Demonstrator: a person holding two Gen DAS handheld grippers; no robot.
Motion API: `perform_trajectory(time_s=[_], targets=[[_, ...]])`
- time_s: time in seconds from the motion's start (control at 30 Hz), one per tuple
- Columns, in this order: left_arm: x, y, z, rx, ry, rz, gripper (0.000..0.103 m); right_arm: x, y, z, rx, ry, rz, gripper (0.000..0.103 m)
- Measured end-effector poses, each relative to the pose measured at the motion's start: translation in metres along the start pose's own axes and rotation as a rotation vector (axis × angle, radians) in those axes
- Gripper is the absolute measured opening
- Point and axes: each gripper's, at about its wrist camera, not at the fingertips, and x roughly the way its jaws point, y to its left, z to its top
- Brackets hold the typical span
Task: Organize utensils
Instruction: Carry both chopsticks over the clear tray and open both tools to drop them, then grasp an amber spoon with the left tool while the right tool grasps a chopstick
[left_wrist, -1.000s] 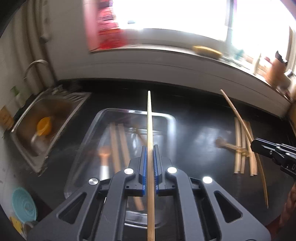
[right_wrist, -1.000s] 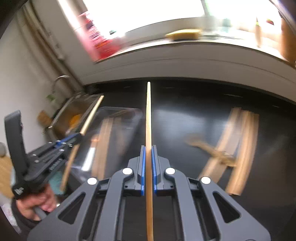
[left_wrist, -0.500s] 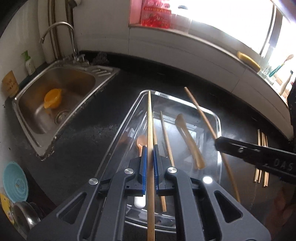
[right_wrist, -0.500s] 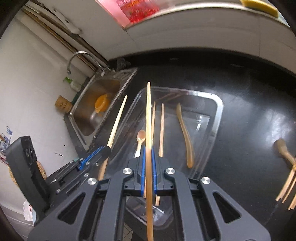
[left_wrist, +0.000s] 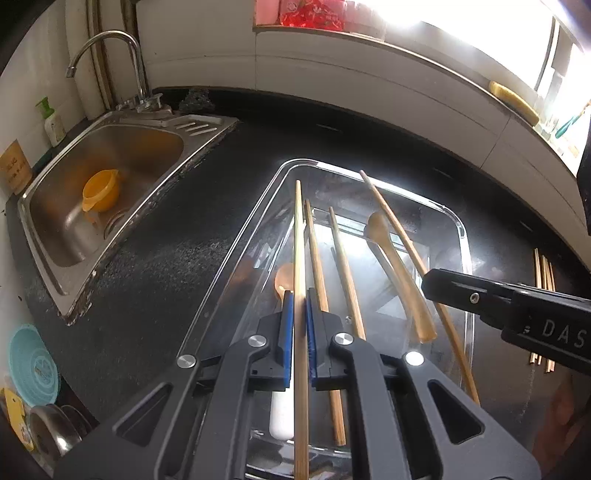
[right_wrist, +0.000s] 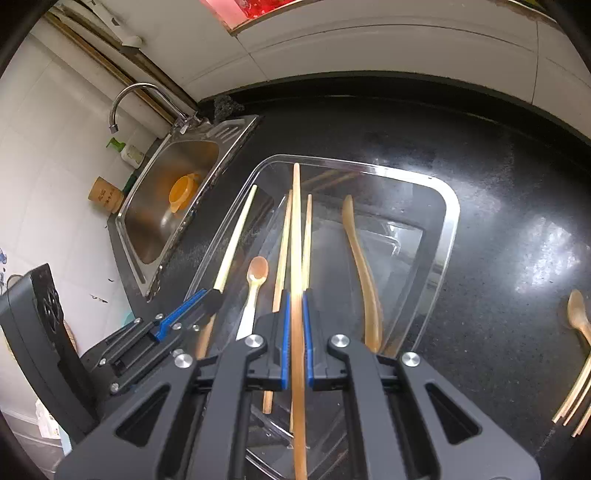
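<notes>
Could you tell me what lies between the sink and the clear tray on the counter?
Only bare black counter separates the sink from the clear tray, seen in both wrist views.

White capital letters "DAS" stand on the side of the black right gripper (left_wrist: 443, 282), seen in the left wrist view just right of the clear rectangular plastic tray (left_wrist: 463, 236); the word runs off the picture's edge, so the rest cannot be read. Left of the stainless steel sink (left_wrist: 44, 229), a small tan wooden block (left_wrist: 14, 170) bears dark characters, too small to read in either view. The red and pink packaging (left_wrist: 306, 14) on the ledge above the sink carries print that is not legible.
</notes>
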Motion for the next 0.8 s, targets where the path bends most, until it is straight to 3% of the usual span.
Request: perform_trajectory(time_s=[0.3, 0.33, 0.37, 0.4, 0.43, 0.6, 0.8], targets=[[0.009, 0.003, 0.003, -0.005, 0.01, 0.008, 0.008, 0.0, -0.012, 0.006, 0.05, -0.009, 0.02, 0.008], [0.008, 0.004, 0.004, -0.008, 0.007, 0.015, 0.016, -0.003, -0.014, 0.007, 0.053, -0.009, 0.022, 0.013], [0.008, 0.005, 0.005, -0.009, 0.005, 0.015, 0.044, -0.007, -0.016, 0.008, 0.053, -0.014, 0.025, 0.033], [0.006, 0.006, 0.006, -0.012, 0.001, 0.016, 0.063, -0.015, -0.019, 0.008, 0.055, -0.033, 0.023, 0.049], [-0.001, 0.009, 0.006, -0.021, -0.025, 0.027, 0.084, -0.029, -0.023, 0.007, 0.055, -0.083, 0.014, 0.073], [-0.031, 0.015, 0.003, -0.041, -0.101, 0.032, 0.084, -0.086, -0.049, -0.012, 0.039, -0.196, -0.042, 0.074], [-0.061, -0.033, -0.018, 0.024, -0.14, -0.06, 0.09, -0.155, -0.113, -0.086, 0.054, -0.315, -0.325, 0.074]])
